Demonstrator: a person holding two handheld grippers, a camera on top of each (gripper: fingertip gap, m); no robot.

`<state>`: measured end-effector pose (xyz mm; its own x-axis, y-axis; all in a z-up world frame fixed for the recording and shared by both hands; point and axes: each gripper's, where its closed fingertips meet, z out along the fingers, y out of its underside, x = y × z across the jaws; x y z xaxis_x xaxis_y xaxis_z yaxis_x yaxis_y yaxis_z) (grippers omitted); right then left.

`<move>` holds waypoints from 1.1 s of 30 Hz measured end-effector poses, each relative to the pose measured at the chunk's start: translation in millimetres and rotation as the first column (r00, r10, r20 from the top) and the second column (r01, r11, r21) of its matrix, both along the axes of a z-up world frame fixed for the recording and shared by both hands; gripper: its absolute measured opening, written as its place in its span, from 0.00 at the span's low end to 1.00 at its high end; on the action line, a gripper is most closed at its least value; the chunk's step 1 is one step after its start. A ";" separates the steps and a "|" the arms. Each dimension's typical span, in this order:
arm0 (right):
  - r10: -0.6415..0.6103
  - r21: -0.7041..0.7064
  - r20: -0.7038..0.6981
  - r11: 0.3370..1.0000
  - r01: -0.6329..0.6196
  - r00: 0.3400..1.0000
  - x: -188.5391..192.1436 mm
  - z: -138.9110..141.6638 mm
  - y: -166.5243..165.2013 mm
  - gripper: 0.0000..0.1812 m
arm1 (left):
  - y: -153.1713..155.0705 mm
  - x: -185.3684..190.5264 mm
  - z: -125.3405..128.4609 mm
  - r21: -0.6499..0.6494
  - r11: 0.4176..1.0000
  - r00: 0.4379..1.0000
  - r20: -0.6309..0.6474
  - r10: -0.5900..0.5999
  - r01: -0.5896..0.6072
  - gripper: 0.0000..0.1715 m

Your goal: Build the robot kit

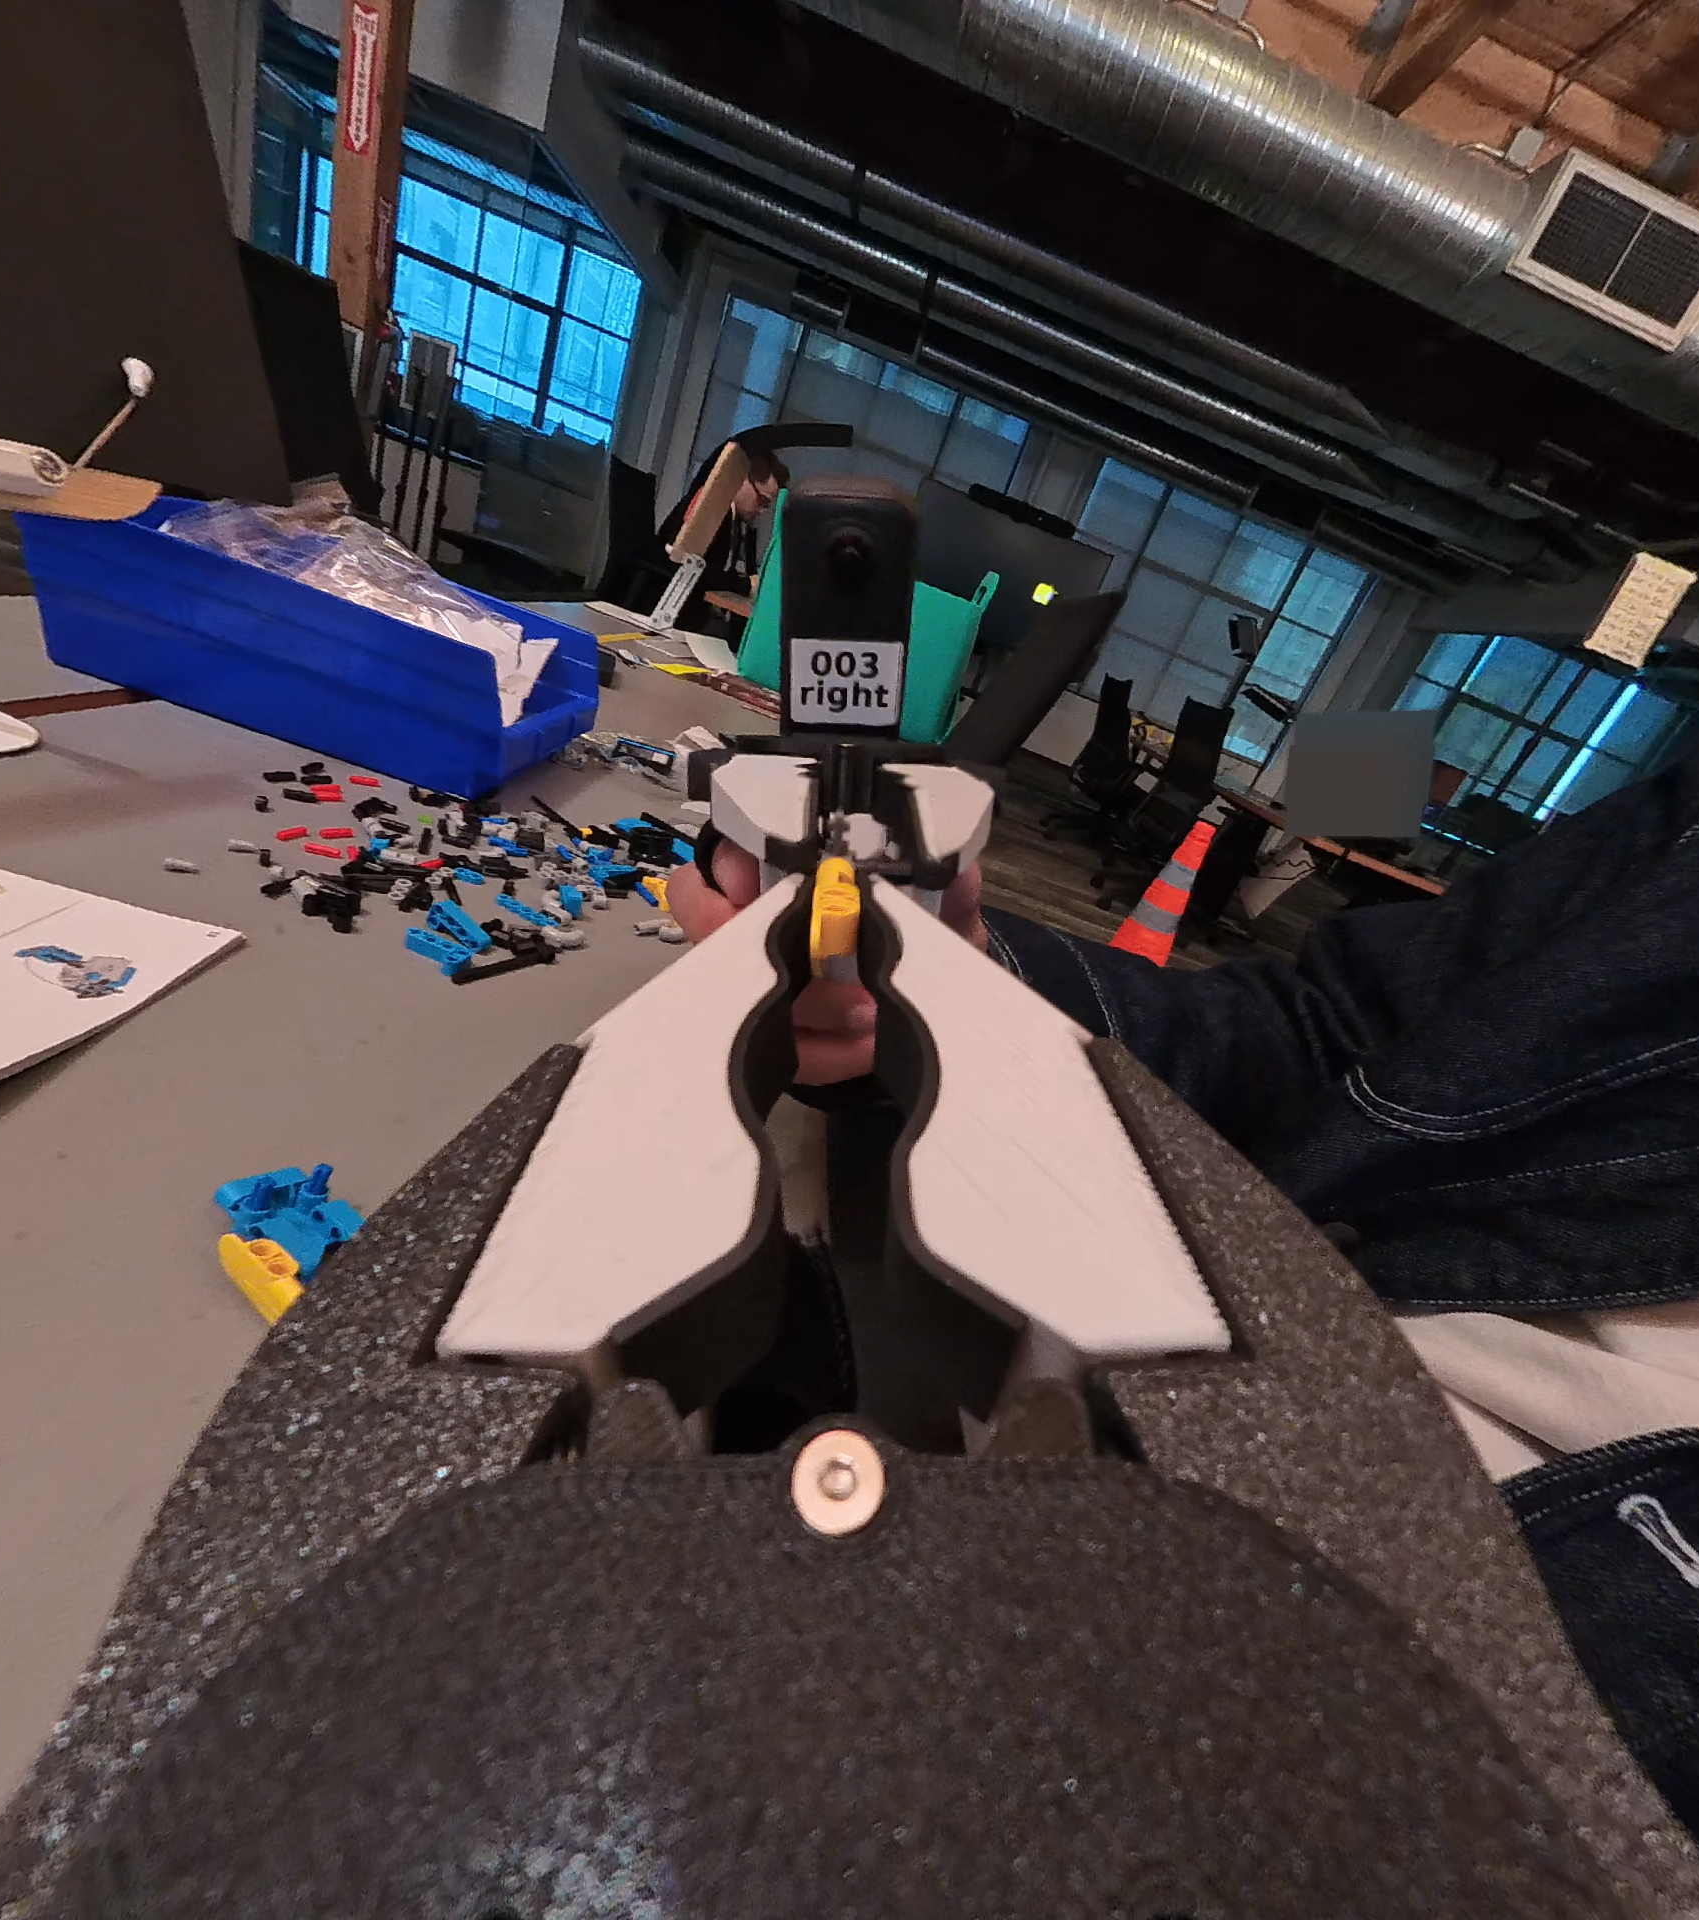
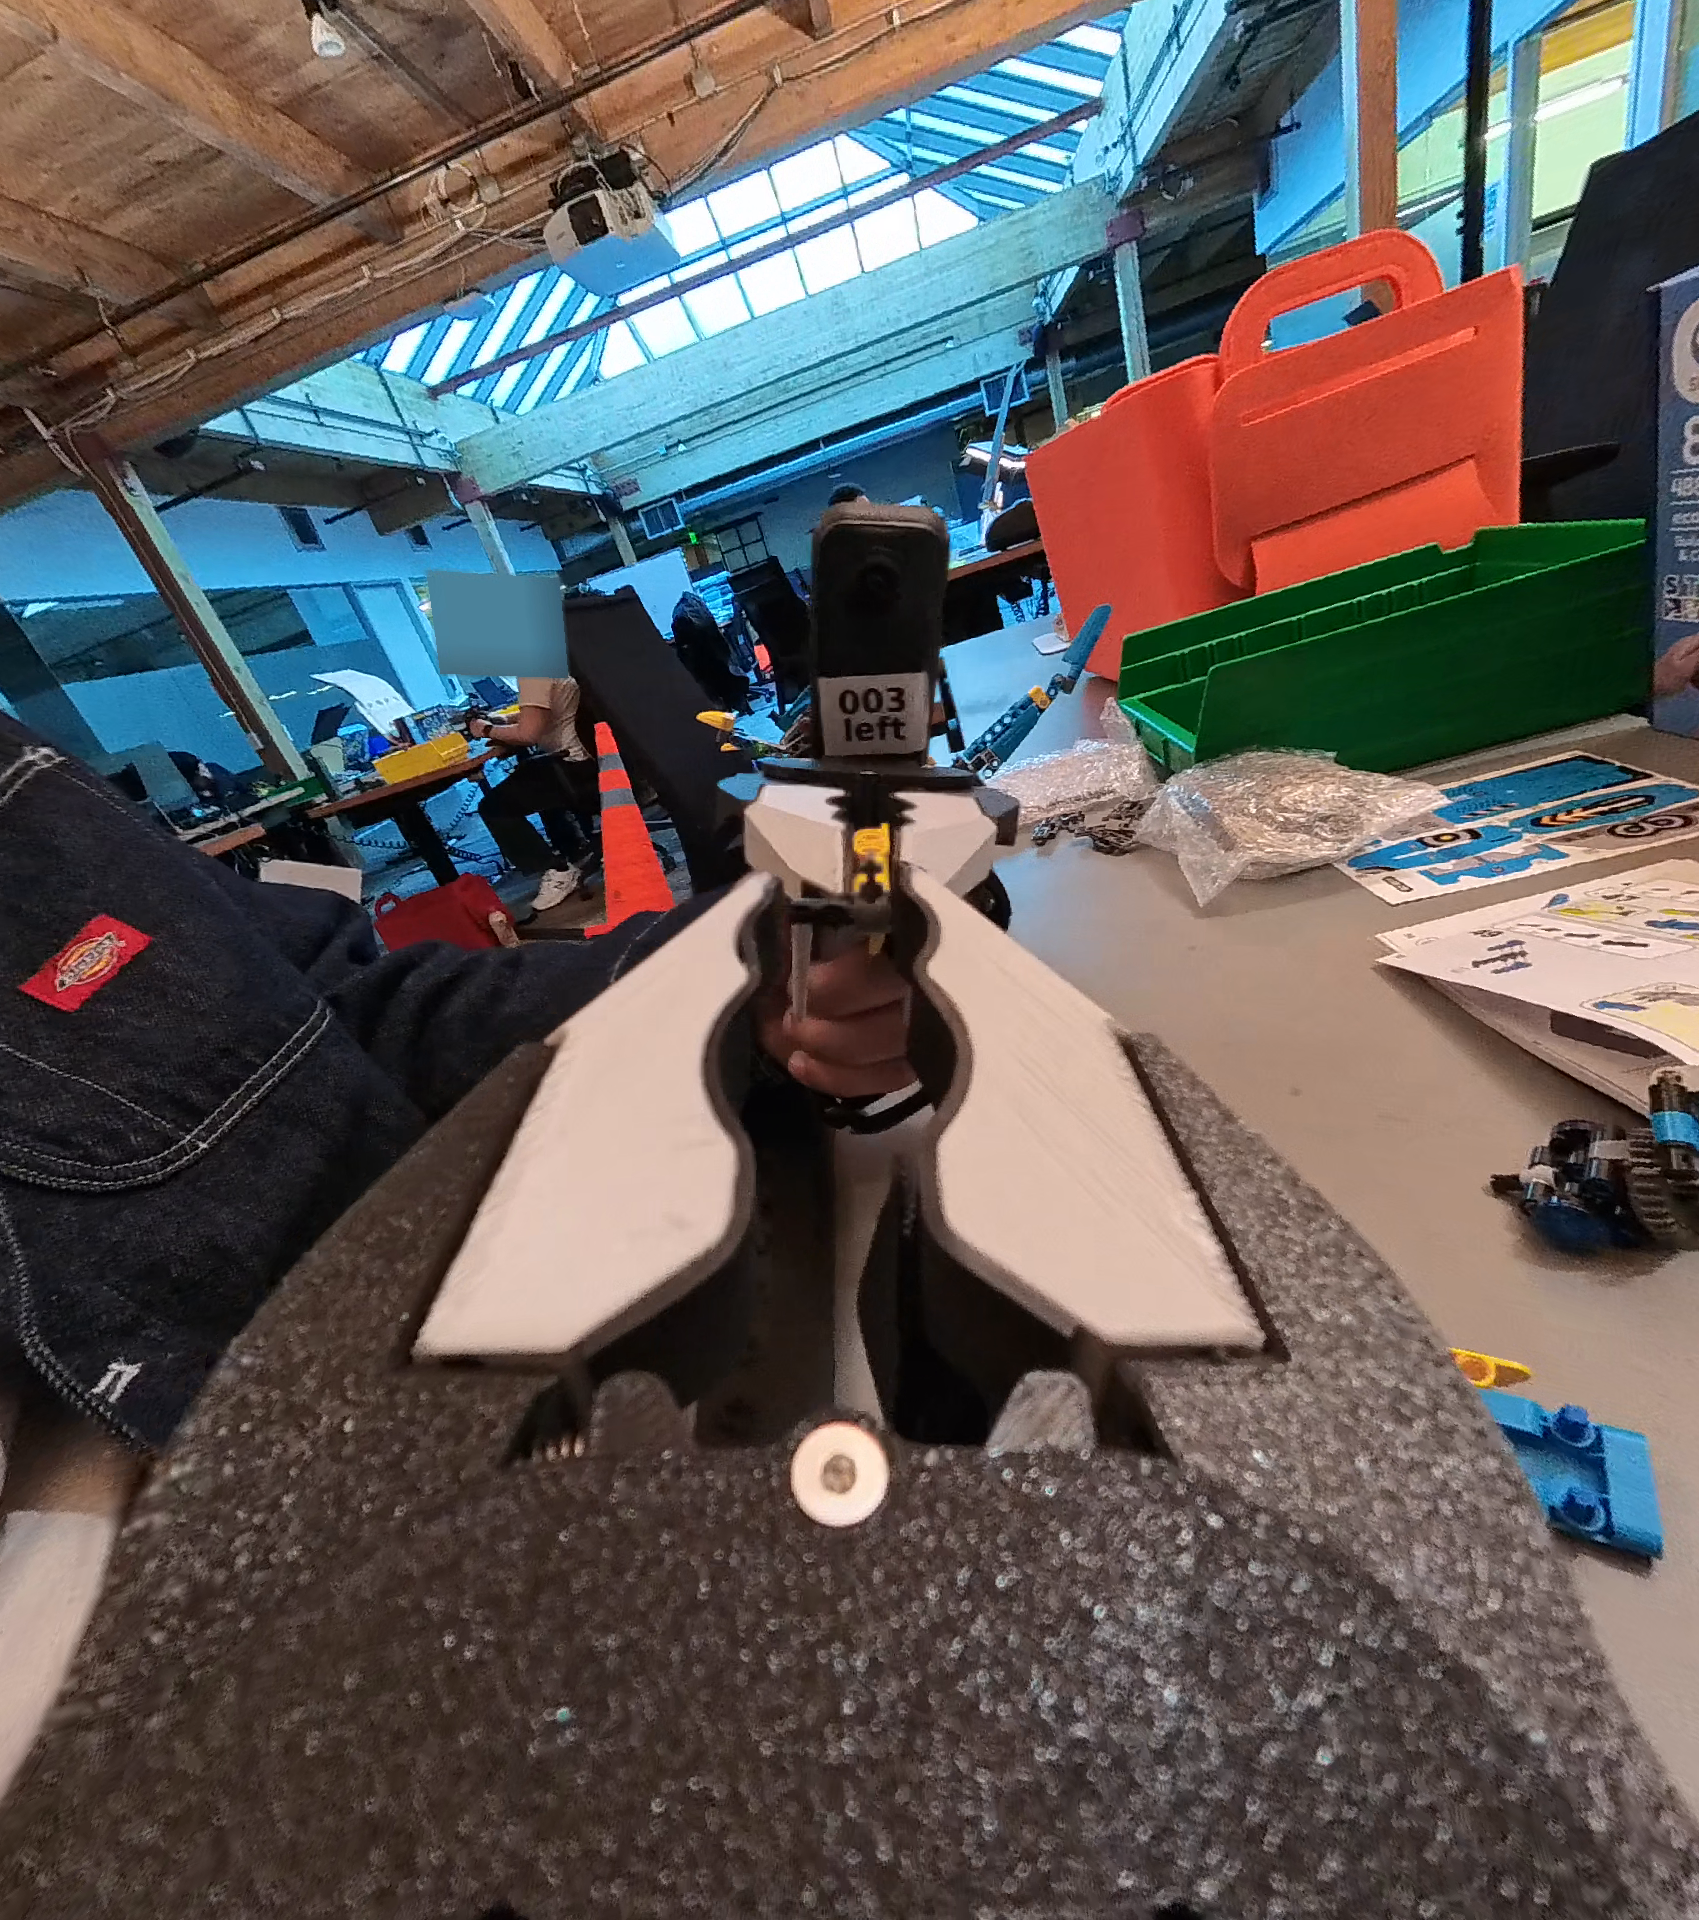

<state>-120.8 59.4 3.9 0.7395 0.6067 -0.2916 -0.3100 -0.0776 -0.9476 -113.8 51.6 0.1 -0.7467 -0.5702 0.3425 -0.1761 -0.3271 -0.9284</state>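
Note:
My left gripper [image 1: 834, 899] is shut on a small yellow beam piece [image 1: 832, 920] with a grey pin at its lower end. My right gripper [image 2: 840, 899] is shut on a small black connector [image 2: 824, 916], and a thin pale rod [image 2: 801, 977] hangs from it. The two grippers face each other tip to tip in the air beside the grey table [image 1: 357, 1060]. The right gripper [image 1: 850, 805] shows beyond the yellow piece in the left wrist view. The left gripper [image 2: 871, 831] with the yellow piece [image 2: 871, 868] shows in the right wrist view. The pieces meet or nearly meet.
A blue bin [image 1: 305, 644], a scatter of small parts [image 1: 471, 862], an instruction booklet [image 1: 24, 966] and a blue-yellow assembly [image 1: 284, 1236] lie on the table. A green bin [image 2: 1396, 655], orange bag [image 2: 1292, 447], geared assembly [image 2: 1634, 1174] and blue plate [image 2: 1583, 1475] show too. A denim sleeve [image 1: 1447, 1039] is close. Both grippers' tips are close together, under 4 cm apart.

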 end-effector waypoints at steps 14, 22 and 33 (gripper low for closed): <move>-0.016 -0.010 0.026 1.000 0.016 1.000 2.8 -4.7 1.0 0.10 | 0.9 1.9 -3.2 -0.010 1.000 1.000 -0.031 -0.004 0.004 0.04; -0.031 -0.003 0.099 0.999 0.032 0.995 2.5 -6.2 0.3 0.08 | -0.6 1.1 -3.3 -0.015 1.000 0.999 -0.038 -0.017 0.016 0.04; -0.054 -0.295 0.193 0.949 0.111 0.980 53.7 -22.1 22.8 0.15 | 59.1 34.4 -47.9 0.236 0.914 0.916 -0.154 0.370 -0.330 0.04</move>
<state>-67.1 82.2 -18.3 0.8403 0.4451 -0.3094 -0.1541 -0.3511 -0.9236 -79.4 110.7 -47.8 -0.4178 -0.8545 0.3088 -0.2651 -0.2104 -0.9410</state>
